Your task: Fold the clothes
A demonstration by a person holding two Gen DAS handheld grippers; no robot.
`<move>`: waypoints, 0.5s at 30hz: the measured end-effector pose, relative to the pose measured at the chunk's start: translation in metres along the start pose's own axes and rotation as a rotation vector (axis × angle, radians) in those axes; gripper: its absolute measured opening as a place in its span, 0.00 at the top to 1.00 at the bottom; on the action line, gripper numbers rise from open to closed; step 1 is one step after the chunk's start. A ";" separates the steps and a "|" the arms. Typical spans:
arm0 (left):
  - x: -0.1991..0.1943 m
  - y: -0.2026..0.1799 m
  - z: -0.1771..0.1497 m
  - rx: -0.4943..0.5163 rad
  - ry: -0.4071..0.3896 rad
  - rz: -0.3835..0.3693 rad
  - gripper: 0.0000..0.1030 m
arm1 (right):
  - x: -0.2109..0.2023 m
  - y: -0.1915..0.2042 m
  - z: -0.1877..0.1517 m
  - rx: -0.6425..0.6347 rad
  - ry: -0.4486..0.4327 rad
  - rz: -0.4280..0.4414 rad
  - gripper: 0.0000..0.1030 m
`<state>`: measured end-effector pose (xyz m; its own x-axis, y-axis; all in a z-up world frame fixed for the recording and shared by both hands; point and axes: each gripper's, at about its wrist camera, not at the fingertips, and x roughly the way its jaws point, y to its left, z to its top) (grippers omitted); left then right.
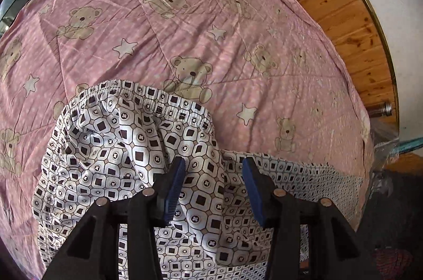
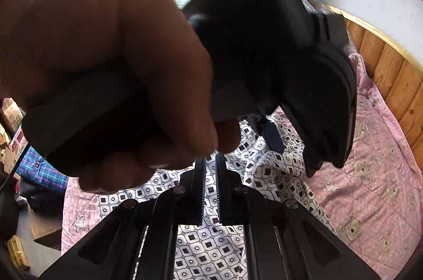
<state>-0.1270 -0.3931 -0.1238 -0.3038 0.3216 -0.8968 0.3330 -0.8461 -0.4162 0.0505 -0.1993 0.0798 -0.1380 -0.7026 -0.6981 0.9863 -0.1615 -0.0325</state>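
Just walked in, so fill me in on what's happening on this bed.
A person is folding a patterned garment on a pink teddy-bear quilt, using a handheld gripper in each hand. The left gripper has its jaws open around a raised ridge of the fabric. The right gripper has its jaws nearly closed, with a narrow gap between them, and hangs above the garment; whether it pinches fabric is unclear. The person's left hand fills much of the right camera's view.

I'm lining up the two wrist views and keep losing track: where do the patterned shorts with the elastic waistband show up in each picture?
Left wrist: the patterned shorts fill the lower centre, waistband toward the top, under the open left claw.
Right wrist: the shorts lie low in the centre, partly hidden by the hand and the right claw.
Shared landmark: the pink teddy-bear quilt beneath them.
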 end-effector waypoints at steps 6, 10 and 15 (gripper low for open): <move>-0.037 0.041 -0.027 -0.128 -0.145 0.031 0.99 | -0.023 0.002 -0.006 0.065 0.012 0.029 0.73; -0.088 0.114 -0.114 -0.464 -0.343 -0.050 0.99 | -0.059 -0.010 -0.022 0.200 0.029 0.058 0.61; -0.086 0.184 -0.206 -0.779 -0.434 -0.159 0.95 | -0.058 -0.008 -0.051 0.250 0.168 0.081 0.61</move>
<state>0.1440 -0.4891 -0.1539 -0.6550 0.0880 -0.7505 0.7203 -0.2274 -0.6554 0.0547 -0.1217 0.0837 -0.0224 -0.5988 -0.8006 0.9378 -0.2901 0.1907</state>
